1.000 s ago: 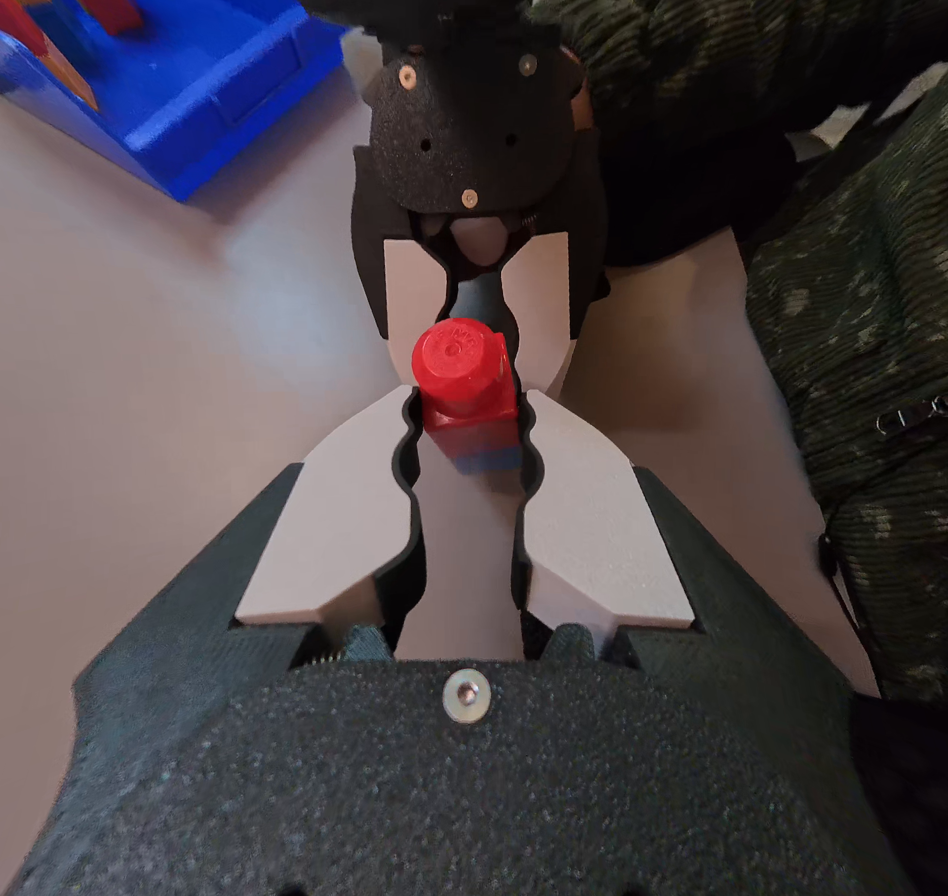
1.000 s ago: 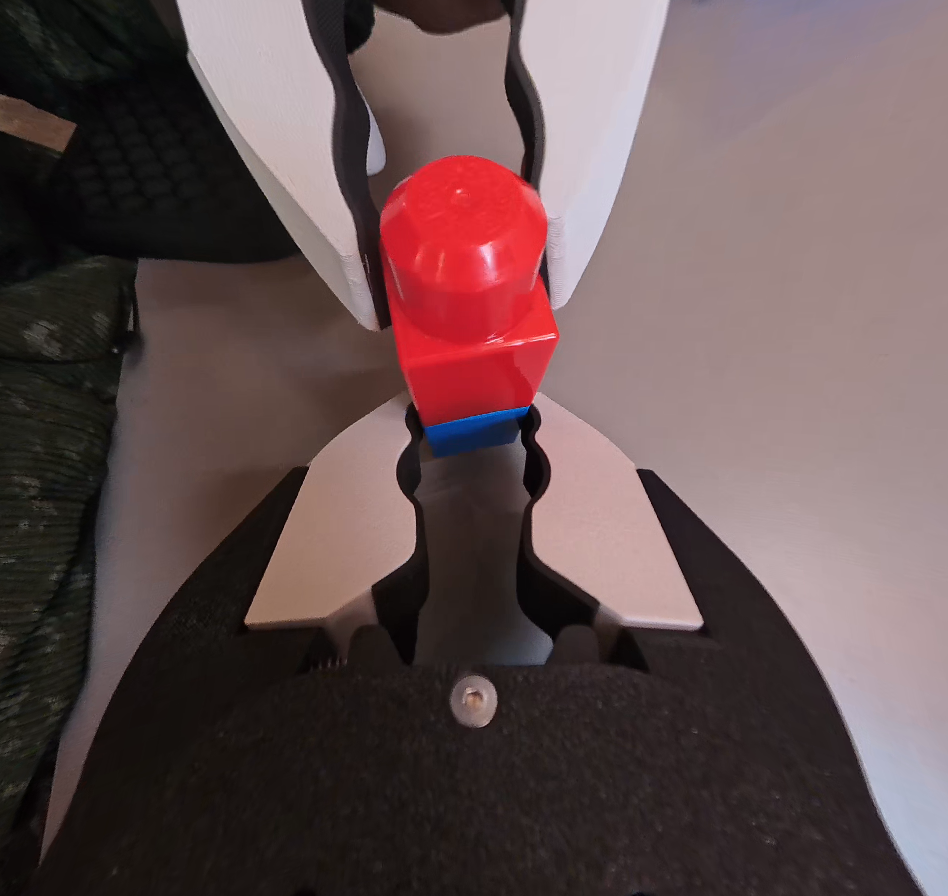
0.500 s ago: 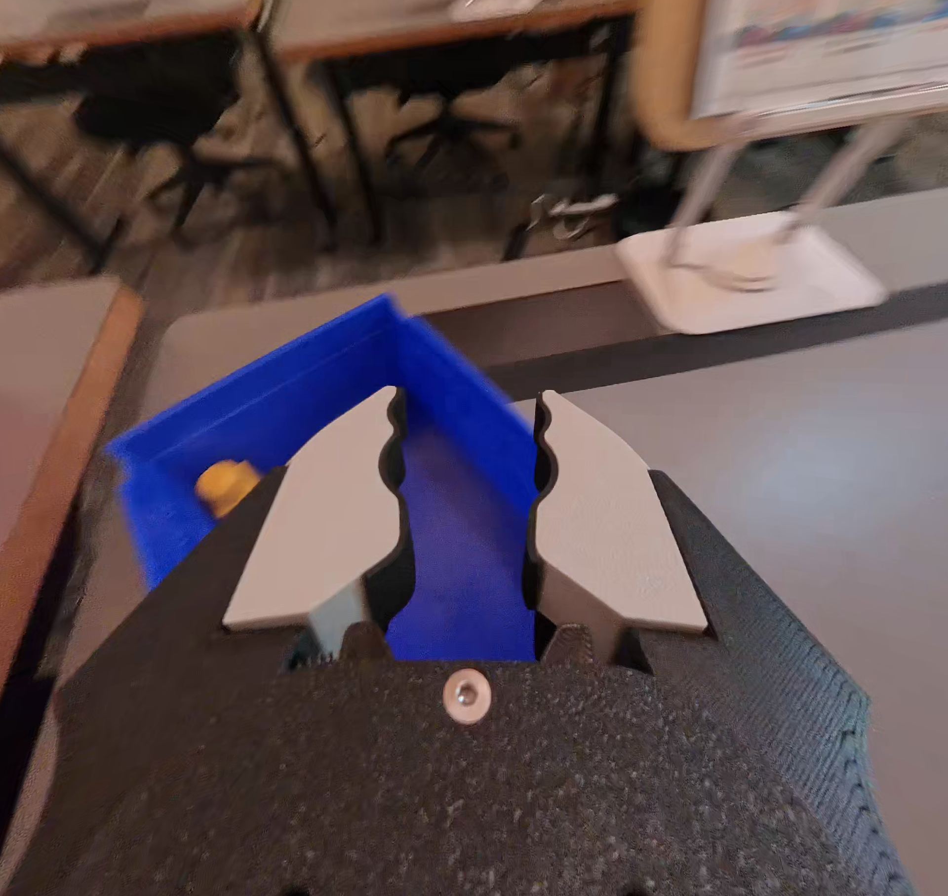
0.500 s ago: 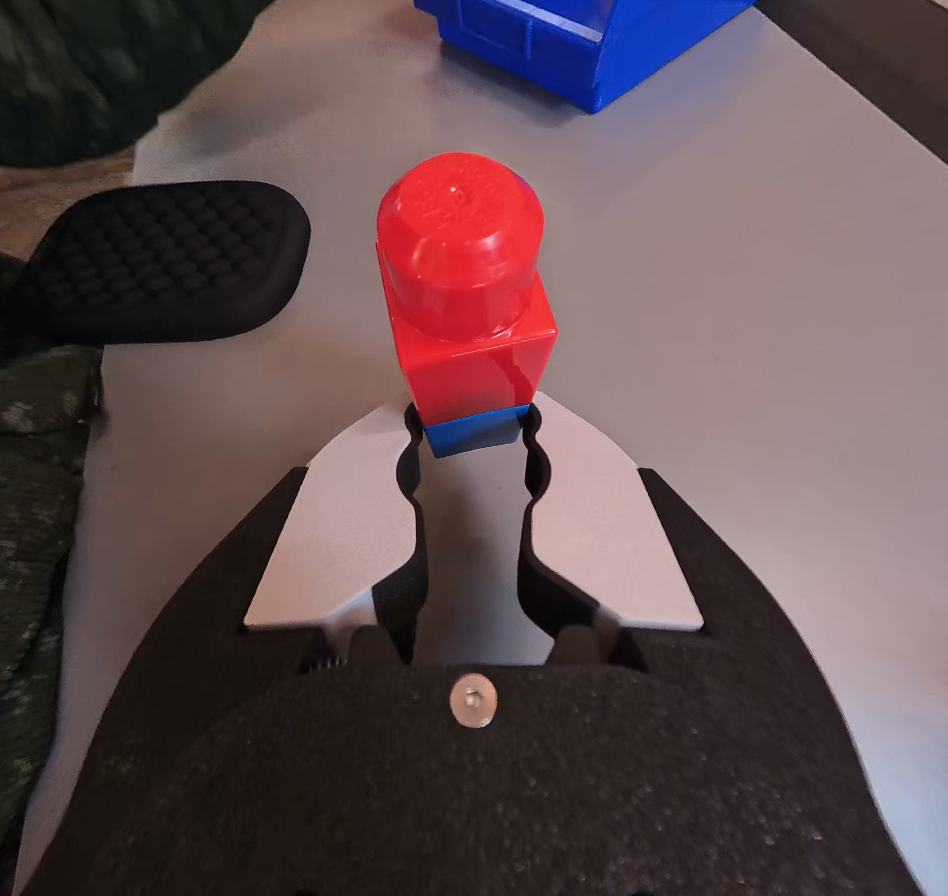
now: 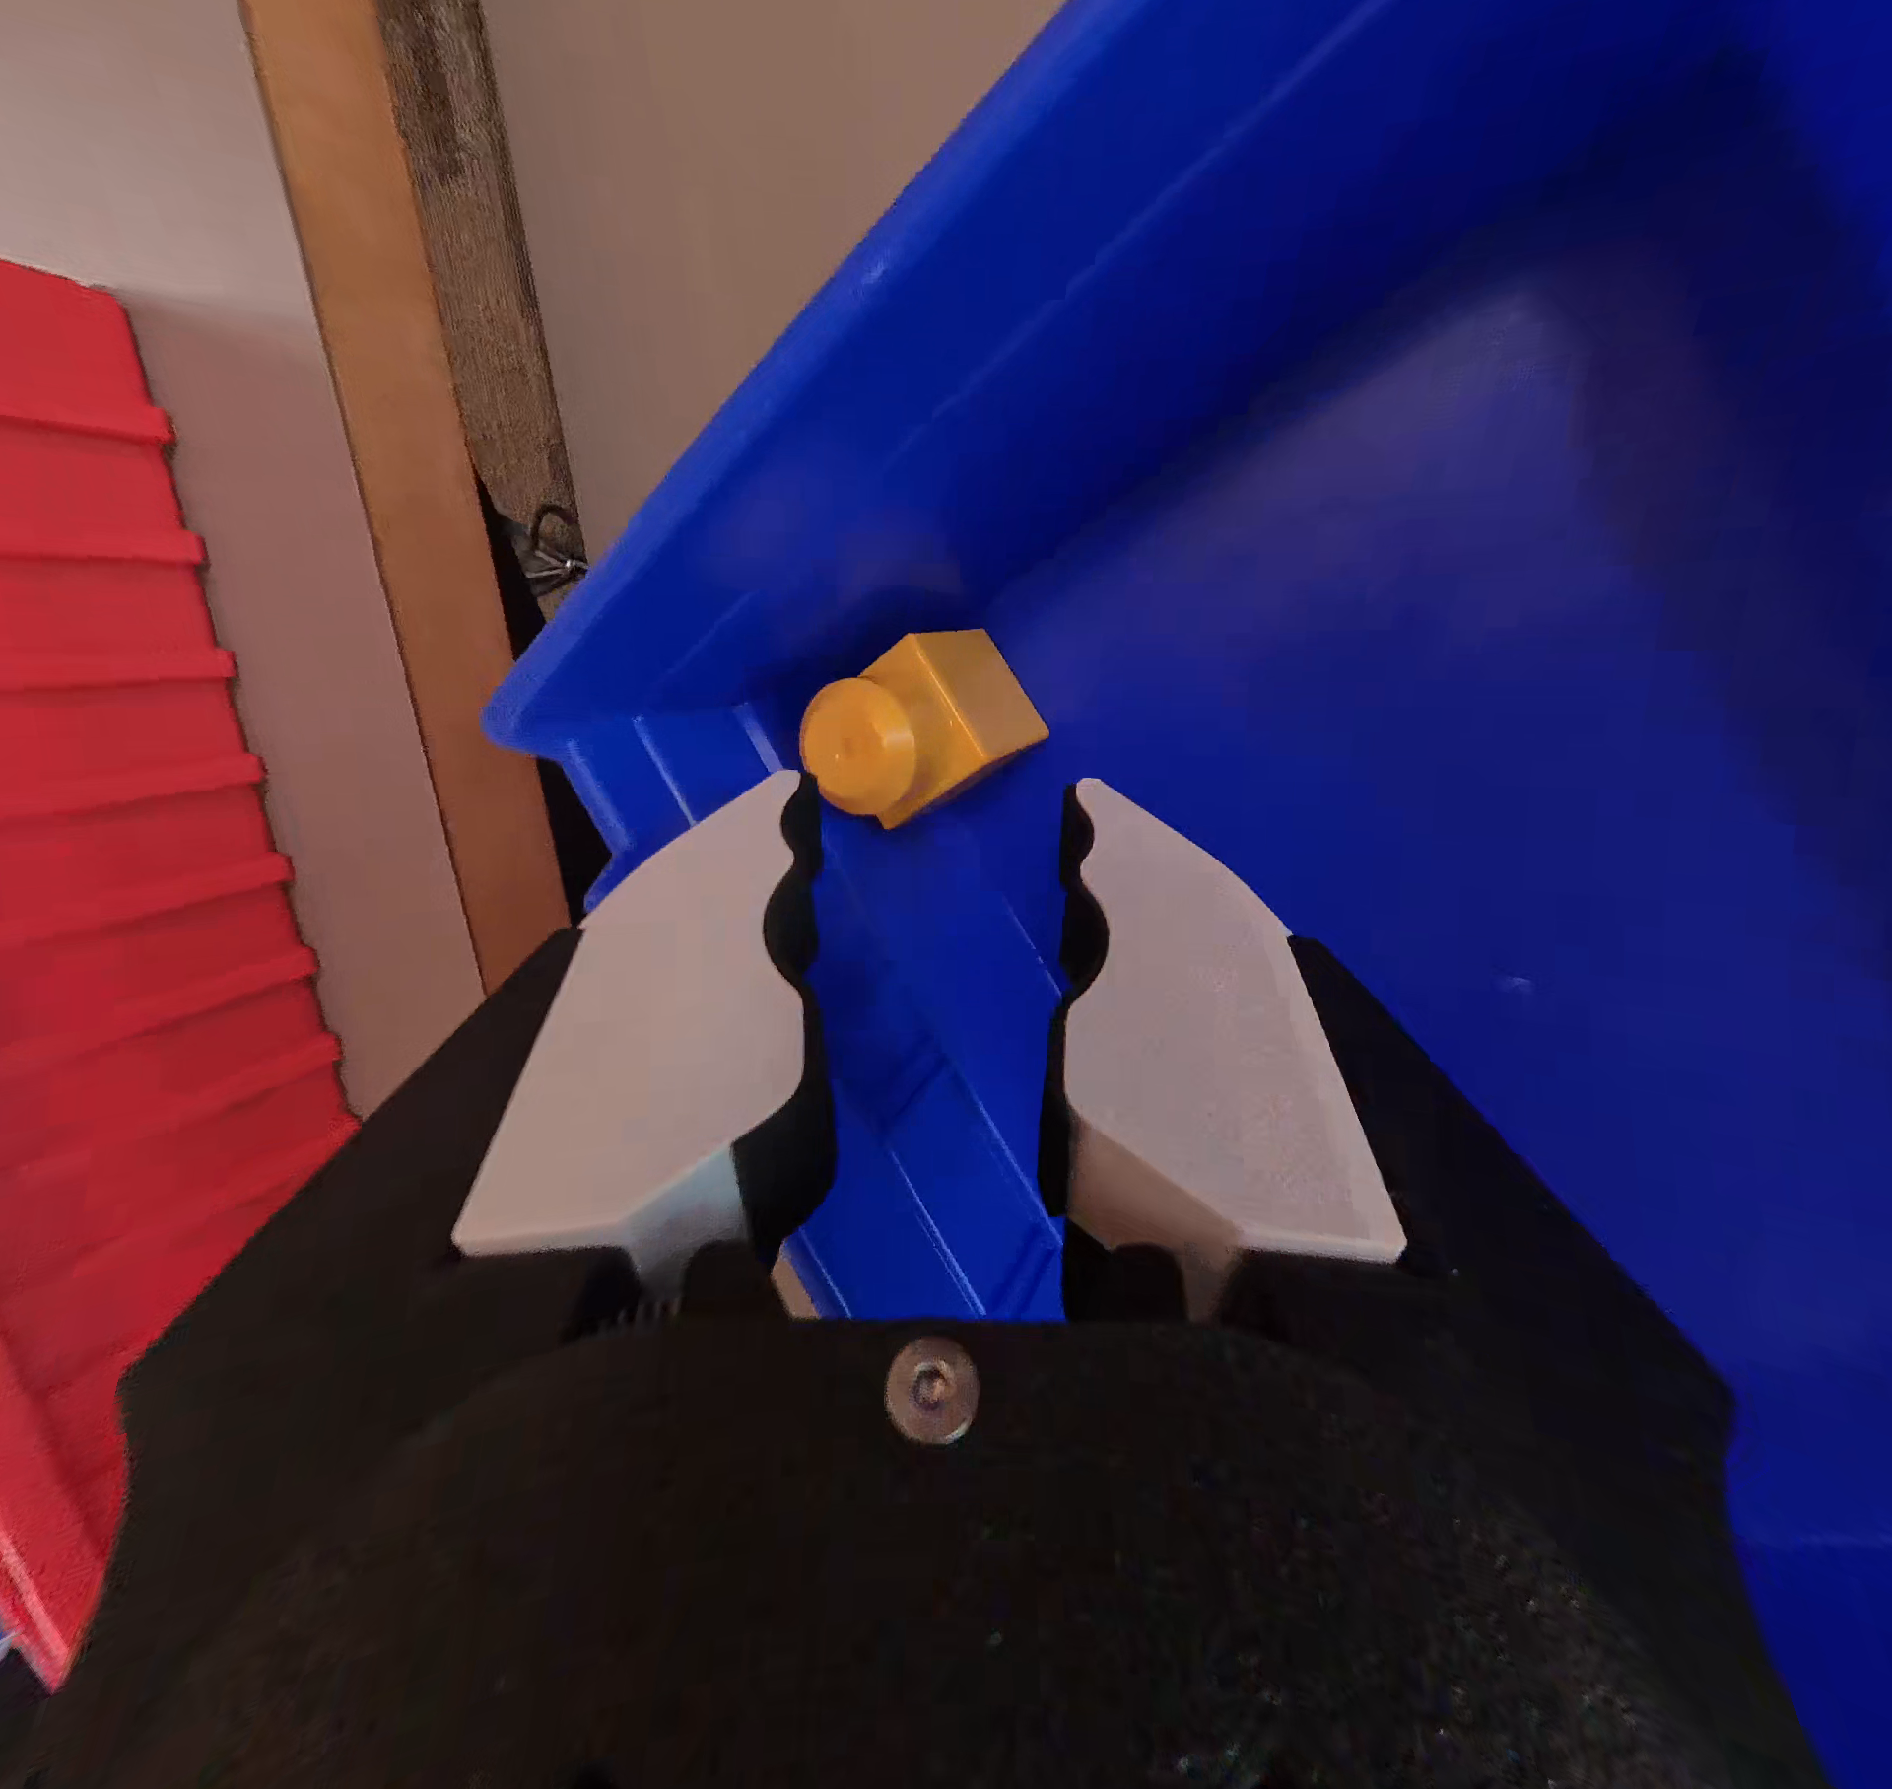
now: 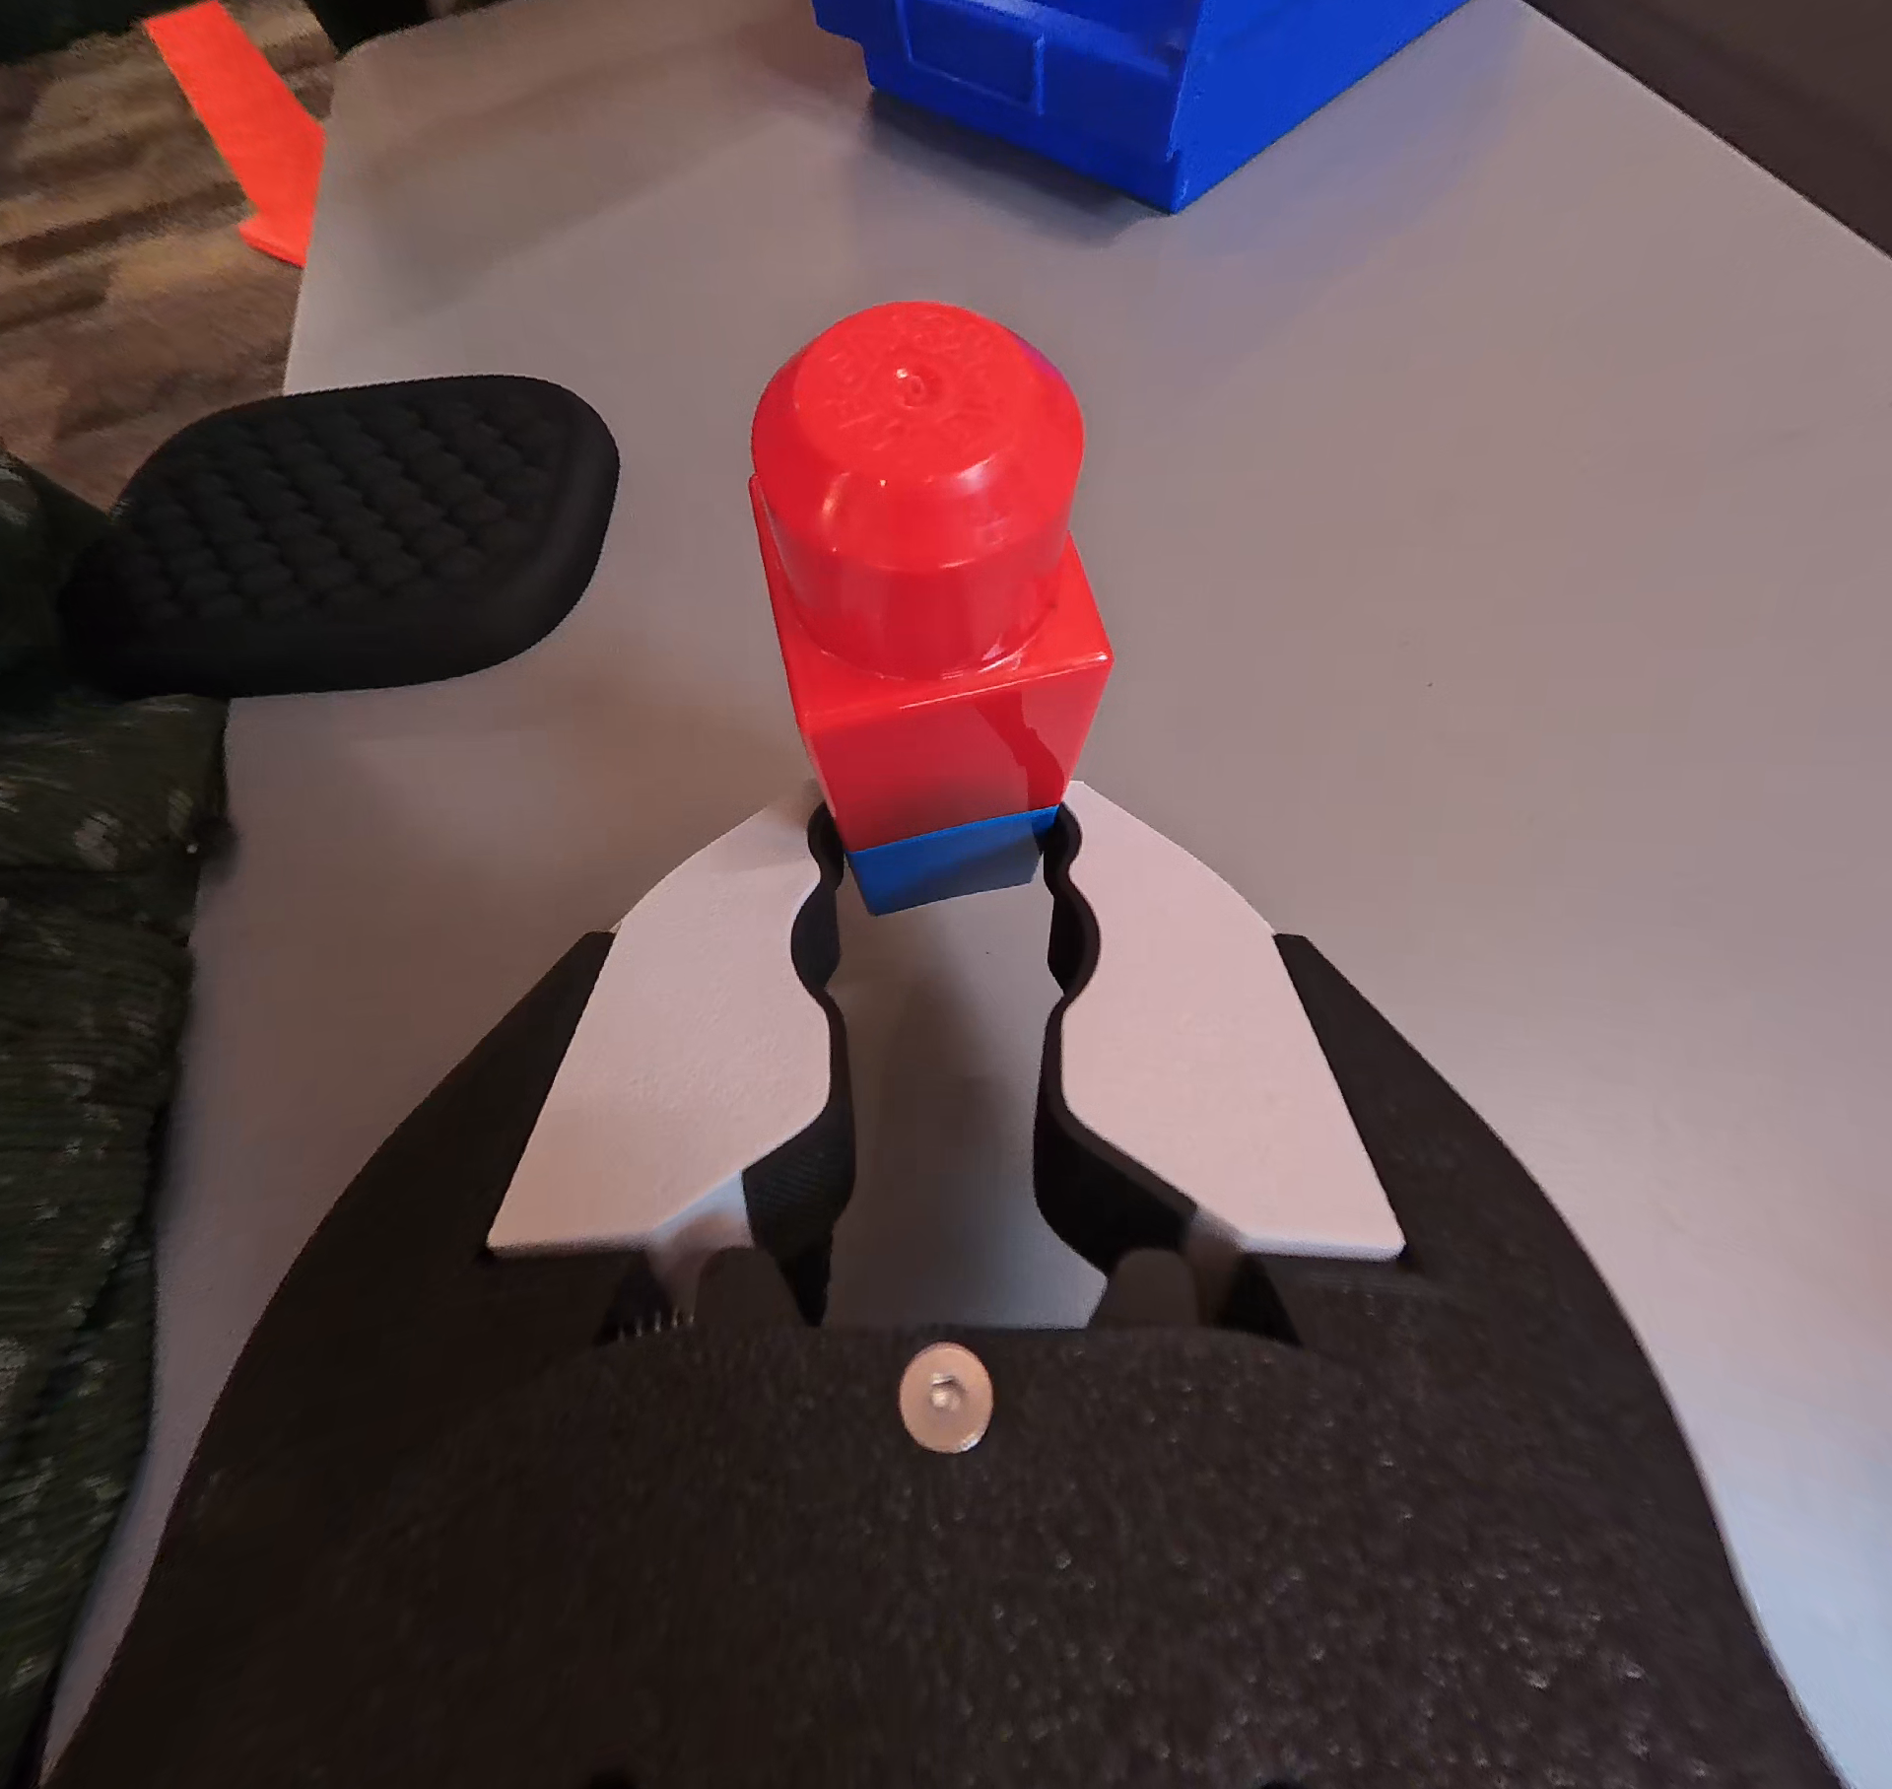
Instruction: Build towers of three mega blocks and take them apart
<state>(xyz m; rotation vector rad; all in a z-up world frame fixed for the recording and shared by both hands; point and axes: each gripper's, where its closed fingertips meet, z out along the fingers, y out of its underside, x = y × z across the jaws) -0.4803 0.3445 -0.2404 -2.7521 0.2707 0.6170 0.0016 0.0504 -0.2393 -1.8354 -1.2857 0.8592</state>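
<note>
In the right wrist view my right gripper [image 6: 942,844] is shut on a blue block [image 6: 947,864] that carries a red block [image 6: 927,572] on top. This two-block stack stands up from my fingertips above the grey table [image 6: 1433,531]. In the left wrist view my left gripper [image 5: 937,803] is open and empty over the blue bin [image 5: 1382,613]. A yellow block [image 5: 921,728] lies on its side in the bin, just beyond my fingertips, close to the left pad [image 5: 793,798]. The left gripper does not show in the right wrist view.
The blue bin [image 6: 1157,30] stands at the far side of the table in the right wrist view. A black padded armrest [image 6: 348,531] sits at the left. A red ribbed thing [image 5: 123,818] and a wooden edge [image 5: 369,388] lie left of the bin. One gripper's finger ends stand about 55 centimetres off the other's. The red ribbed thing [image 5: 123,818] is about 20 centimetres from my left fingertips.
My left gripper let go of the red block, opened and swung away to the blue bin, now close over the yellow block. My right gripper kept its hold on the stack.
</note>
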